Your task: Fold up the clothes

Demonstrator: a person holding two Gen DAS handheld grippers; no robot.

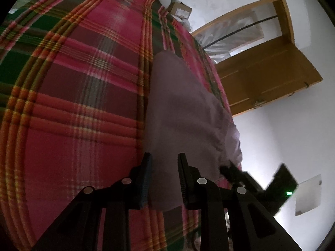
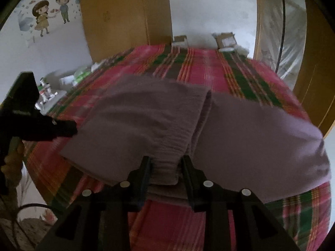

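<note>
The mauve garment (image 2: 146, 113) is soft, matt, crinkled cloth. The plaid bedspread (image 1: 73, 104) is matt woven fabric with quilted ridges. Each tool's fingers (image 1: 146, 179) look like matt black plastic with ribbed pads. At two o'clock the door (image 1: 272, 79) is smooth, lightly glossy wood.

White walls (image 2: 209, 10), wooden door (image 1: 268, 77), plaid bedspread (image 1: 73, 83)

This is a bedroom in a home. A big bed (image 2: 209, 67) with a pink and green checked cover fills the room. A sticker of two cartoon children (image 2: 52, 12) is on the white wall. There is a wooden door (image 1: 266, 77) and a wooden wardrobe (image 2: 123, 10).
</note>
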